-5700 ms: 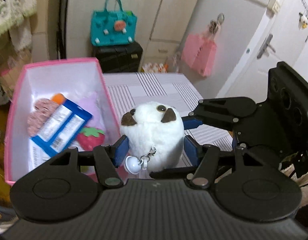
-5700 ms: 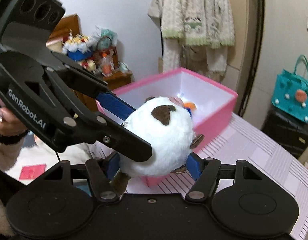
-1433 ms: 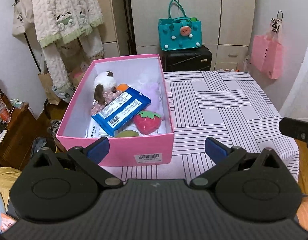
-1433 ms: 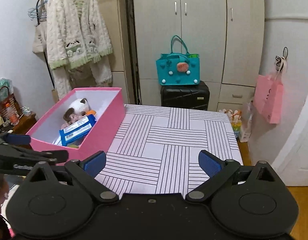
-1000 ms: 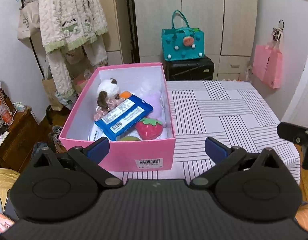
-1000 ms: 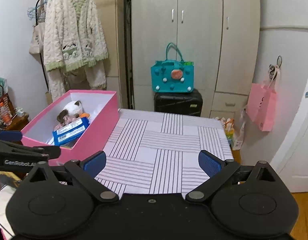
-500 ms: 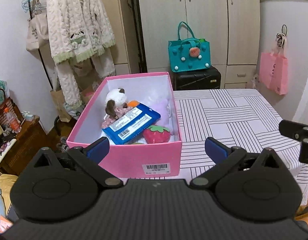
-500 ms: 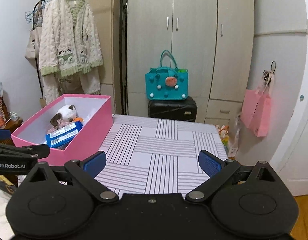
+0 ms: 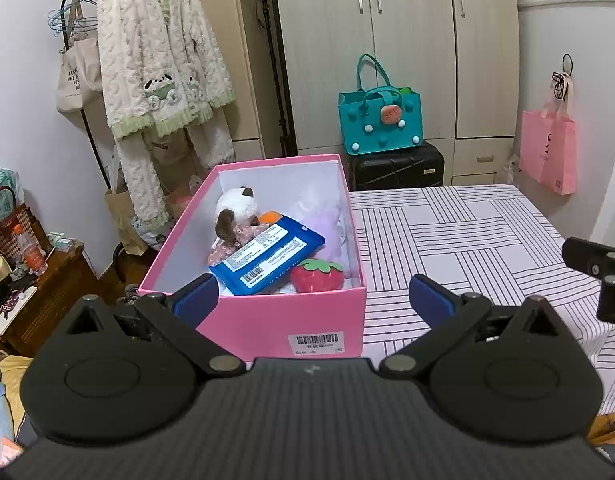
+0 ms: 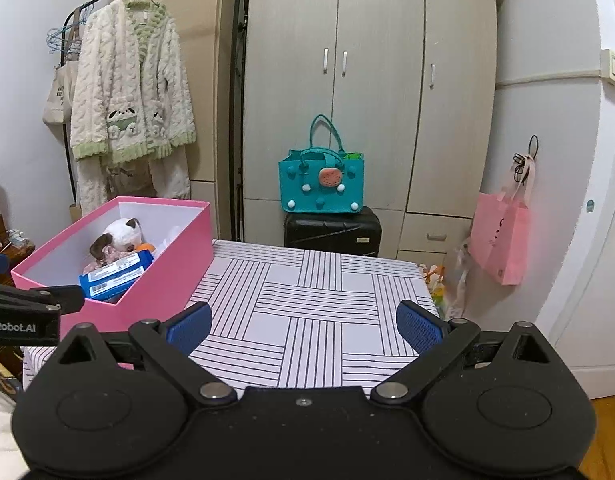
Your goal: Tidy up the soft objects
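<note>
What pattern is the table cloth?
White with blocks of black stripes, clearest in the right wrist view.

A pale wardrobe (image 10: 371, 92) with slim metal handles fills the far wall. In front of it a black suitcase (image 10: 332, 232) carries a teal felt tote (image 10: 321, 186). A fluffy cream cardigan (image 10: 127, 92) hangs on a rail at left, a pink bag (image 10: 501, 236) from a hook at right. The bench (image 10: 307, 304) wears a striped cloth; wooden floor (image 10: 603, 436) shows beyond.
</note>
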`<state>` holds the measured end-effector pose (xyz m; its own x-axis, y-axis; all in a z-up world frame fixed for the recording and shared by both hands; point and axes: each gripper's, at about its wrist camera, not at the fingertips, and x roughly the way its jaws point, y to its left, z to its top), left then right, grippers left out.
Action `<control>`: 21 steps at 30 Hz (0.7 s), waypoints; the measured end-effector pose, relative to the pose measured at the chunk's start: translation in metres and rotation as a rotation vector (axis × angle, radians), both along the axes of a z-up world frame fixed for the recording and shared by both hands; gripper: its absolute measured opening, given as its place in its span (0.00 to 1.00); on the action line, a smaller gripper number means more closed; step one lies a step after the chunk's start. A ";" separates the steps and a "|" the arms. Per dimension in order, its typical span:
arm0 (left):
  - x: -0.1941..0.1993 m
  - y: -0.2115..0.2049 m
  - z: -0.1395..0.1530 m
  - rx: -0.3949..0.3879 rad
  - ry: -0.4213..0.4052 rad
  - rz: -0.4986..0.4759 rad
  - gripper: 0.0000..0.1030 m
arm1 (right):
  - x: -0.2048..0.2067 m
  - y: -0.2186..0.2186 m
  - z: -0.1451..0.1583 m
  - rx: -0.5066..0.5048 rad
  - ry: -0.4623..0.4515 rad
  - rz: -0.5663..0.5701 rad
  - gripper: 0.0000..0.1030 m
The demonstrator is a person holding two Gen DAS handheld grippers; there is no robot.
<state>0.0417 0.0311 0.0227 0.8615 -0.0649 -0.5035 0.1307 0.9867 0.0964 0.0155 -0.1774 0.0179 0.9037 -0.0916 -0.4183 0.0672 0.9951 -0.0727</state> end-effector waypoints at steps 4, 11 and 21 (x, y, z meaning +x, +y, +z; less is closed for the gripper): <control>0.000 0.001 -0.001 0.000 0.001 0.001 1.00 | 0.000 -0.001 -0.001 -0.002 0.003 -0.005 0.97; 0.000 0.003 -0.001 -0.003 0.009 -0.009 1.00 | 0.002 -0.005 -0.005 0.030 0.031 0.013 0.97; 0.002 0.005 -0.001 0.003 0.009 -0.008 1.00 | 0.001 -0.004 -0.006 0.016 0.024 0.003 0.97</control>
<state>0.0437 0.0360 0.0214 0.8566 -0.0703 -0.5112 0.1395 0.9853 0.0984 0.0166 -0.1818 0.0116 0.8934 -0.0820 -0.4416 0.0627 0.9963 -0.0582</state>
